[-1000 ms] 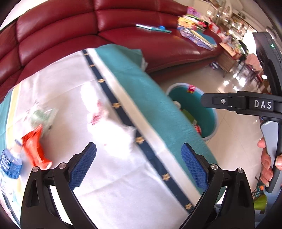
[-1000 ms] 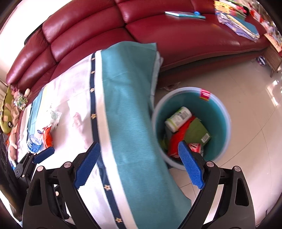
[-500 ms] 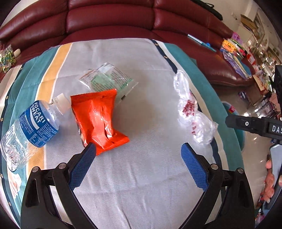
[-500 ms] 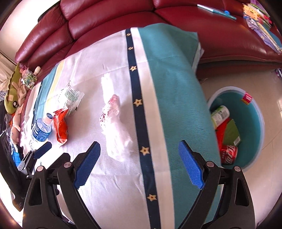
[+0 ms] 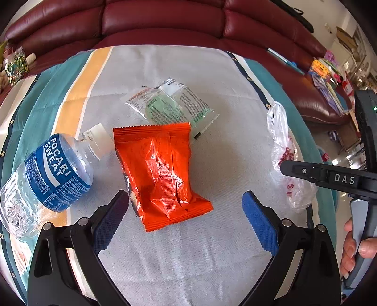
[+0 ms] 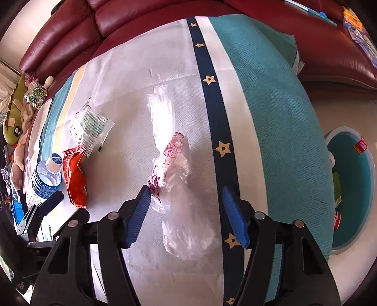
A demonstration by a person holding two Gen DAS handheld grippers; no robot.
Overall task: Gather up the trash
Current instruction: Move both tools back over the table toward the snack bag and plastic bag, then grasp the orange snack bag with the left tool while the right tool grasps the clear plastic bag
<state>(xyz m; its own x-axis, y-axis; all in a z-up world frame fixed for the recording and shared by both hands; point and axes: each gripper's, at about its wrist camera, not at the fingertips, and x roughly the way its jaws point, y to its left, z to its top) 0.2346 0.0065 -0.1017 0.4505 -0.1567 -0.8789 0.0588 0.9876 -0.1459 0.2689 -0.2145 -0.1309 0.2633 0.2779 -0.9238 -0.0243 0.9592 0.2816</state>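
Observation:
An orange snack wrapper [image 5: 162, 171] lies on the cloth-covered table, its near end between the fingers of my open, empty left gripper [image 5: 186, 216]. A Pocari Sweat bottle [image 5: 51, 169] lies to its left and a clear green-printed packet [image 5: 172, 106] behind it. A crumpled clear plastic bag [image 6: 174, 179] with red print lies between the fingers of my open, empty right gripper [image 6: 188, 216]. The bag also shows in the left wrist view [image 5: 285, 160], with the right gripper [image 5: 329, 174] over it. The teal trash bin [image 6: 348, 188] stands on the floor to the right, with trash inside.
A red leather sofa [image 5: 165, 21] curves behind the table. Stuffed toys [image 6: 16, 117] lie at the table's far left. The table edge drops off on the right toward the tiled floor [image 6: 341, 113]. Books and papers [image 5: 329, 75] lie on the sofa's right end.
Both grippers have swung left from the bin to the table. The left one has closed in on the orange wrapper, the right one on the plastic bag. Both stay open.

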